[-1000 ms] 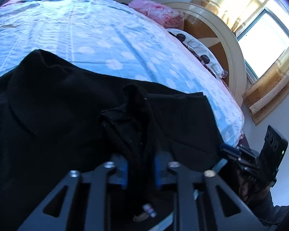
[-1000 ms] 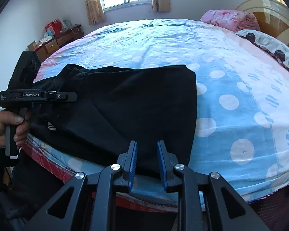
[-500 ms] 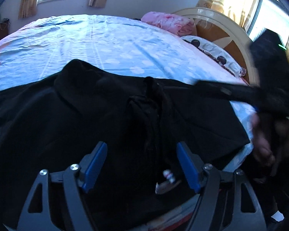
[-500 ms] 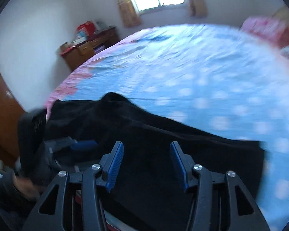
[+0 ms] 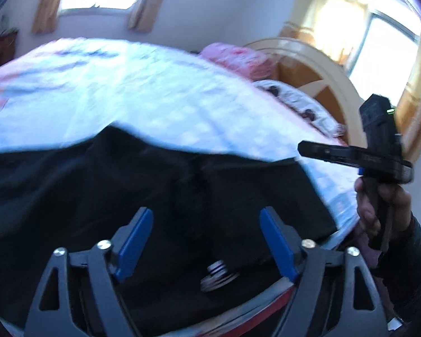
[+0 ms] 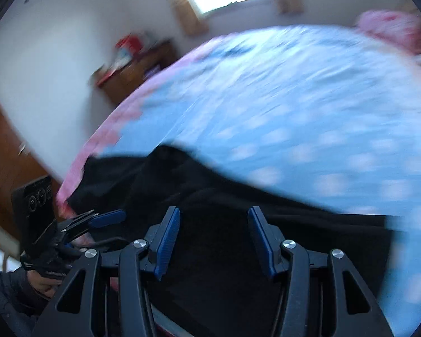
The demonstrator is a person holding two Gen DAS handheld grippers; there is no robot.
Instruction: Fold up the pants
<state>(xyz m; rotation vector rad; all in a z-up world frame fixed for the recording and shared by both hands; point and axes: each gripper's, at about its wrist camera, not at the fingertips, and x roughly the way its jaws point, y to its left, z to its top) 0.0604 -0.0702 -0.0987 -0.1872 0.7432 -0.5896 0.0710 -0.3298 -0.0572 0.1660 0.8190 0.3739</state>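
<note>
Black pants (image 5: 98,185) lie folded along the near edge of the bed, with a white logo patch (image 5: 219,276) near the edge; they also show in the right wrist view (image 6: 224,196). My left gripper (image 5: 207,241) is open and empty, held just above the pants. My right gripper (image 6: 213,238) is open and empty over the pants. The right gripper's body (image 5: 379,151) shows at the right of the left wrist view, and the left gripper's blue fingers (image 6: 106,217) show at the left of the right wrist view. Both views are motion-blurred.
The bed has a light blue polka-dot sheet (image 5: 140,90) with pink edging (image 6: 103,137). A pink pillow (image 5: 238,59) and a rounded wooden headboard (image 5: 322,73) are at the far end. A wooden cabinet (image 6: 137,67) stands by the far wall.
Both grippers opened and let go of the pants, then pulled back and lifted from the bed edge. The pants now lie flat on the bed.
</note>
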